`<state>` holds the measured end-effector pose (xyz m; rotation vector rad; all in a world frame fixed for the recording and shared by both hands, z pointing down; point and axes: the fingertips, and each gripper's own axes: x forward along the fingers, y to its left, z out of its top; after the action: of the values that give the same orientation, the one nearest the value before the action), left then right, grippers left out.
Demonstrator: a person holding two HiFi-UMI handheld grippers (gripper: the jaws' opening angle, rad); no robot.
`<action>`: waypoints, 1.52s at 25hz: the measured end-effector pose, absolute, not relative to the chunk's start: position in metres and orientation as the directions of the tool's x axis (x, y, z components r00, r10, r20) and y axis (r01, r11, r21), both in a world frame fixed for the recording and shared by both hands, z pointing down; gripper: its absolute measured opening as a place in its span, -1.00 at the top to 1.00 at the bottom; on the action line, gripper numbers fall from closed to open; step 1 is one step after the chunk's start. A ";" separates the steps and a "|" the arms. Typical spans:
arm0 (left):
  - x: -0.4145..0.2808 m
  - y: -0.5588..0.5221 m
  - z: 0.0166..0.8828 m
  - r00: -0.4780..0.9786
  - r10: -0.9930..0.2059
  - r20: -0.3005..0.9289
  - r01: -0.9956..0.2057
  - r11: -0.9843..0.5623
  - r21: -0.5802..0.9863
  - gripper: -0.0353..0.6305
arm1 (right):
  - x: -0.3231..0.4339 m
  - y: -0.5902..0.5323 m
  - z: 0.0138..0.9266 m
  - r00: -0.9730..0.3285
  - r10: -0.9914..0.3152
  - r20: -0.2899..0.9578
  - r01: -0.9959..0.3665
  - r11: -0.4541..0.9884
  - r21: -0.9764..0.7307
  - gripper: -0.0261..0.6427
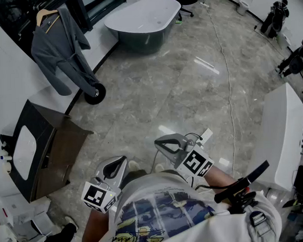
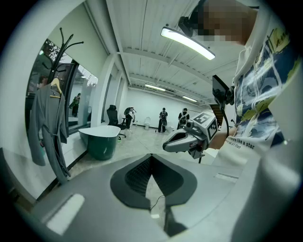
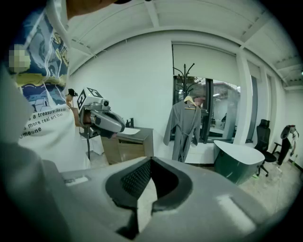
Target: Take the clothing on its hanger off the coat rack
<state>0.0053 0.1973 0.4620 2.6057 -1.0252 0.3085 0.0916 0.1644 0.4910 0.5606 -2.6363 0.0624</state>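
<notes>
A grey robe (image 1: 60,51) hangs on a wooden hanger (image 1: 43,15) from the black coat rack, far off at the head view's upper left. The rack's base (image 1: 94,93) stands on the floor below it. Both grippers are held close to the person's body, well away from the robe. My left gripper (image 1: 115,168) is shut with nothing in it. My right gripper (image 1: 164,142) is also shut and empty. In the left gripper view the robe (image 2: 47,127) hangs at the left under the rack's prongs (image 2: 64,45). In the right gripper view the robe (image 3: 184,127) is straight ahead.
A white and green bathtub (image 1: 143,19) stands beyond the rack. To the left is a dark vanity cabinet (image 1: 43,146), and a white counter (image 1: 281,133) runs along the right. A thin cable (image 1: 229,80) trails across the marble floor. Several people (image 2: 163,118) stand far down the room.
</notes>
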 end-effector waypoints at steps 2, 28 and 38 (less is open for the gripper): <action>-0.012 0.202 0.462 0.726 -0.614 0.310 -0.683 -0.698 0.217 0.89 | 0.074 0.168 0.487 -0.819 -0.376 0.433 -0.395 0.917 0.048 0.92; -0.138 0.094 0.484 0.662 -0.687 0.299 -0.748 -0.626 0.220 0.87 | -0.058 0.063 0.490 -0.865 -0.268 0.423 -0.296 0.955 -0.001 0.75; -0.236 -0.096 0.423 0.358 -0.884 0.299 -0.930 -0.366 0.030 0.31 | -0.031 -0.075 0.473 -0.880 -0.242 0.409 -0.251 0.967 0.033 0.75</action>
<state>-0.2363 -0.0964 0.4232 2.4223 -1.6409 0.3457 -0.0308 -0.0745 0.4727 0.3536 -2.6962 0.0291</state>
